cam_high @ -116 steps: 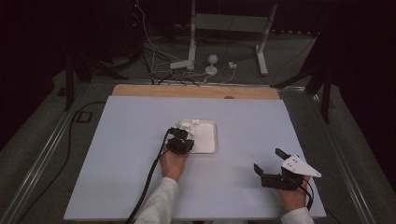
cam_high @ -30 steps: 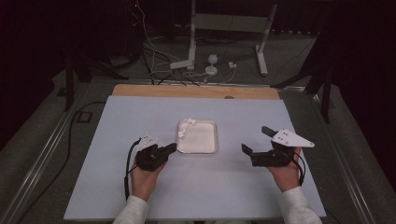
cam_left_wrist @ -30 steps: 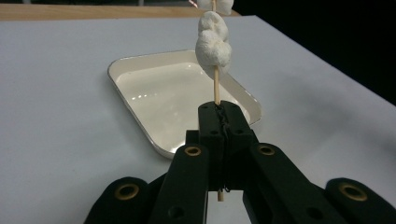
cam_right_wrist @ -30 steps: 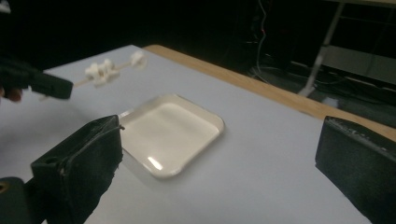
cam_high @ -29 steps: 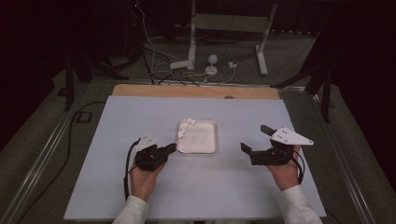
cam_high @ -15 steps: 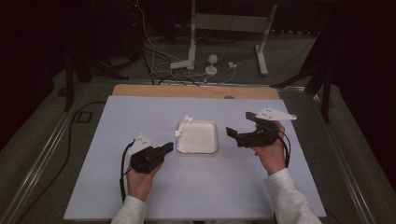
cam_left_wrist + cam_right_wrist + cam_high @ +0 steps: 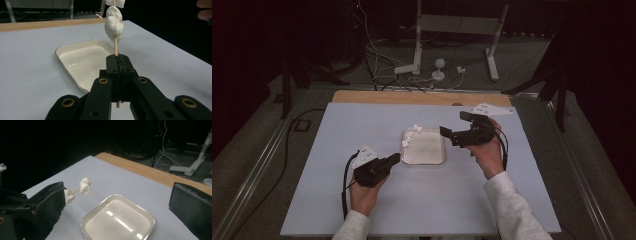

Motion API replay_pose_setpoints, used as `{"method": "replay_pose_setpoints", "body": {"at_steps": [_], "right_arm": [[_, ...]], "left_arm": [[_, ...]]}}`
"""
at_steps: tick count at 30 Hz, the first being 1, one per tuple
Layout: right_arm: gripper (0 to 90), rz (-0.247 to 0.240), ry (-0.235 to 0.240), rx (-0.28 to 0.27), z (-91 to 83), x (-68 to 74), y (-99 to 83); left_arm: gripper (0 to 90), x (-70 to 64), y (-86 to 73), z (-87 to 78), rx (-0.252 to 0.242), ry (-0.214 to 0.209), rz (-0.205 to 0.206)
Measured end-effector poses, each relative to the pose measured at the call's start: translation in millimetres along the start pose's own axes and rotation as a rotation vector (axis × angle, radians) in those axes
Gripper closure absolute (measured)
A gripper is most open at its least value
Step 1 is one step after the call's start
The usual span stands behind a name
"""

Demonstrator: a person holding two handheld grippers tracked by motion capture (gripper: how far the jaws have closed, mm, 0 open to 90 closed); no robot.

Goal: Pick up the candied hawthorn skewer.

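Observation:
A wooden skewer [image 7: 115, 47] with white marshmallows [image 7: 113, 23] is pinched in my left gripper [image 7: 117, 61], which is shut on its lower end. In the high view the left gripper [image 7: 396, 158] sits at the front left corner of the white tray [image 7: 424, 162], and the marshmallows [image 7: 413, 131] hang over the tray's left edge. The tray [image 7: 62, 48] holds nothing. My right gripper [image 7: 453, 124] hovers open at the tray's right side, jaws wide apart. In the right gripper view the marshmallows [image 7: 85, 186] show beyond the tray [image 7: 82, 223].
The pale blue table top [image 7: 362, 125] has a wooden strip [image 7: 412, 97] along its far edge. Behind it are stand legs [image 7: 412, 67] and cables [image 7: 432, 77] on the floor. A black cable [image 7: 344, 180] trails from the left gripper.
My right gripper has moved left and away from me, from the table's right side up to the tray's right edge. The left gripper has barely shifted and keeps hold of the skewer.

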State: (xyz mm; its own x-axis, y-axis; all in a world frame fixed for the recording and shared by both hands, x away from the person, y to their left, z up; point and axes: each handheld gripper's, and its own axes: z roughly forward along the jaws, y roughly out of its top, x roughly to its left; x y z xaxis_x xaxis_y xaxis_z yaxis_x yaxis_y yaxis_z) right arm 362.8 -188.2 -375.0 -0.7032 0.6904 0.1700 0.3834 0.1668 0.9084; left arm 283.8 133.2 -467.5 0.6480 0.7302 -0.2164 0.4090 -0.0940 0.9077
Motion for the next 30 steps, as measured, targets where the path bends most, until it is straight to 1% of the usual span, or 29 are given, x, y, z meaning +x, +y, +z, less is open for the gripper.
{"method": "replay_pose_setpoints", "body": {"at_steps": [4, 6, 7, 11, 14, 21, 27, 30], "right_arm": [[0.9, 0.001, 0.016, 0.017, 10.8, 3.3, 0.9], [0.9, 0.018, 0.030, 0.018, 17.2, 4.9, 0.8], [0.9, 0.018, 0.030, 0.018, 17.2, 4.9, 0.8], [0.9, 0.045, 0.050, 0.018, 25.0, 4.5, -1.5], [0.9, 0.051, 0.060, 0.027, 30.6, 5.4, -3.1], [0.9, 0.078, 0.091, 0.027, 37.3, 7.6, -4.9], [0.9, 0.074, 0.105, 0.034, 41.1, 9.9, -5.8], [0.9, 0.084, 0.108, 0.044, 44.0, 10.1, -6.9]], "left_arm": [[90.0, 0.3, -0.2, -0.4, -0.009, 0.000, 0.003], [90.0, 0.2, -0.1, -0.9, -0.013, 0.000, 0.002], [90.0, -0.1, 0.0, -1.1, -0.014, -0.001, 0.004], [90.0, -1.1, -0.1, -0.7, -0.018, -0.002, 0.008], [90.0, -1.9, 0.0, -0.3, -0.020, -0.004, 0.010], [90.0, -5.2, 0.1, 1.2, -0.024, -0.013, 0.016], [90.0, -7.8, 1.2, 2.5, -0.029, -0.019, 0.027], [90.0, -8.9, 1.1, 2.9, -0.032, -0.024, 0.028]]}}
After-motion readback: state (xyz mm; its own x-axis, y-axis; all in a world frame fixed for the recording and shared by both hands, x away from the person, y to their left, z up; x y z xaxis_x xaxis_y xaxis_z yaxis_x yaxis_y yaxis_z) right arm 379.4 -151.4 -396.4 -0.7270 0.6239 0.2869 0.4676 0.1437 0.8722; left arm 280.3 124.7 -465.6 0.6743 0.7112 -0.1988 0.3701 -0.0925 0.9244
